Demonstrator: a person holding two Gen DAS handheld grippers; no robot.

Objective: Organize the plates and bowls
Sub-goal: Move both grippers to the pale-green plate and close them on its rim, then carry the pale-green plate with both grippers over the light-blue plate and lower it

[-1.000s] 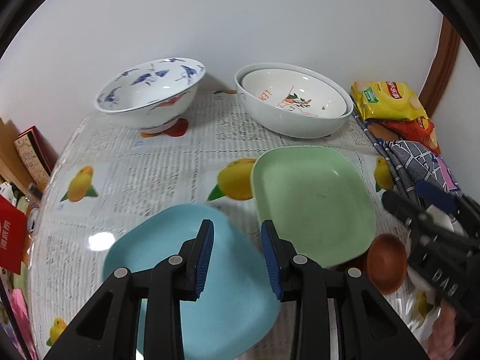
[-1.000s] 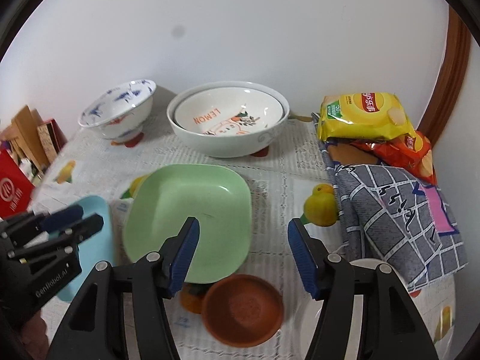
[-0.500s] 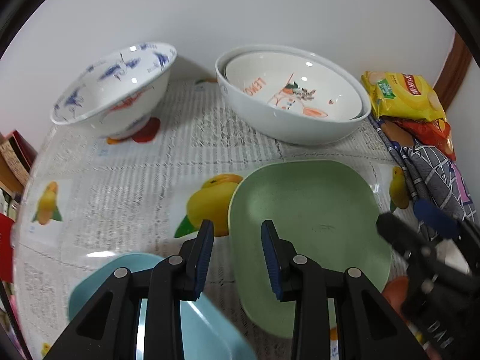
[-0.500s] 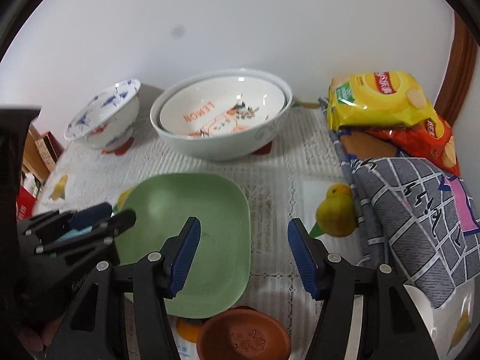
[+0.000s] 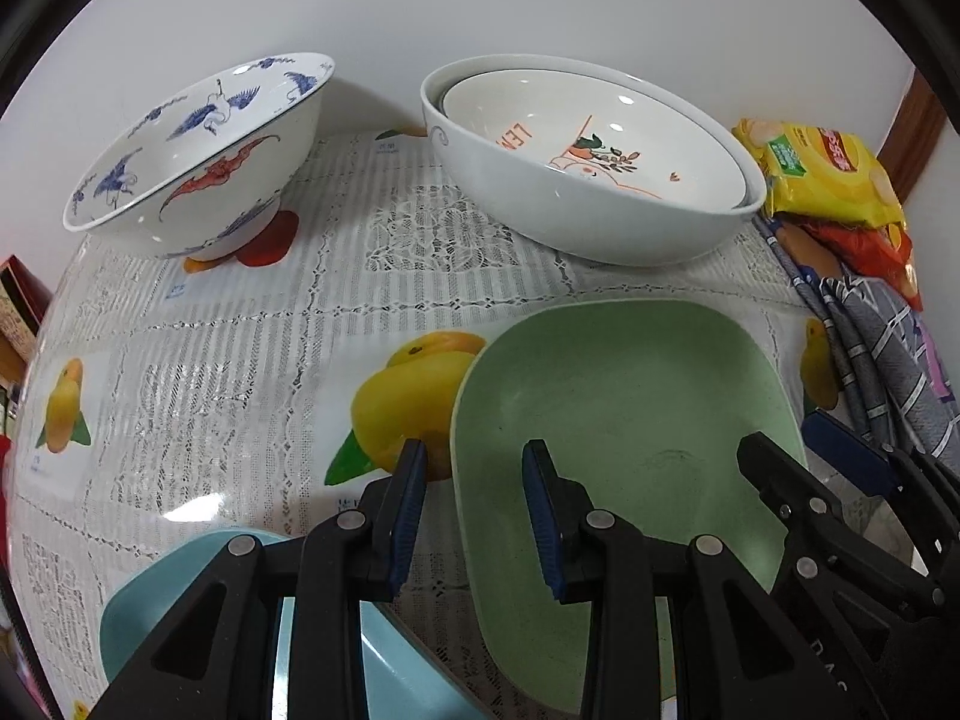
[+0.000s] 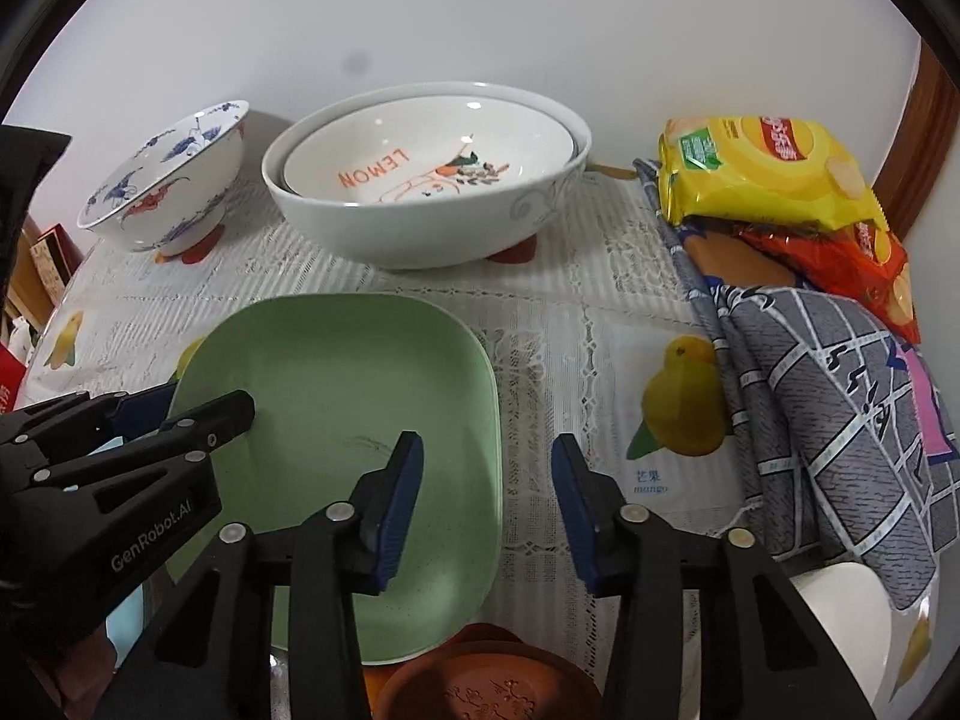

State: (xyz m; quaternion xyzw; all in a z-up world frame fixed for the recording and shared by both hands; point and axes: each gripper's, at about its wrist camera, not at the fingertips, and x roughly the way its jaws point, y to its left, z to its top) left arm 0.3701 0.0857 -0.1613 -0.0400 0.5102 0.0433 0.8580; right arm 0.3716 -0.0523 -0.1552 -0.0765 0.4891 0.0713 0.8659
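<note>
A green square plate (image 5: 624, 414) (image 6: 354, 396) lies in the middle of the table. My left gripper (image 5: 474, 510) is open, its jaws straddling the plate's left rim; it also shows in the right wrist view (image 6: 180, 420). My right gripper (image 6: 486, 504) is open, its jaws on either side of the plate's right rim; it shows in the left wrist view (image 5: 822, 468). A light blue plate (image 5: 198, 612) lies under my left gripper. Two nested white bowls (image 5: 594, 162) (image 6: 426, 180) and a blue-patterned bowl (image 5: 204, 156) (image 6: 168, 180) stand at the back. A brown saucer (image 6: 486, 684) lies by the plate's near edge.
Snack bags (image 6: 774, 180) (image 5: 822, 168) and a grey checked cloth (image 6: 828, 408) fill the right side. A white dish (image 6: 852, 618) shows at the near right. Boxes (image 6: 42, 264) stand beyond the table's left edge. A wall backs the table.
Both grippers have moved forward and down toward the green plate, the left from over the blue plate. The bowls look closer. Both jaws stay open.
</note>
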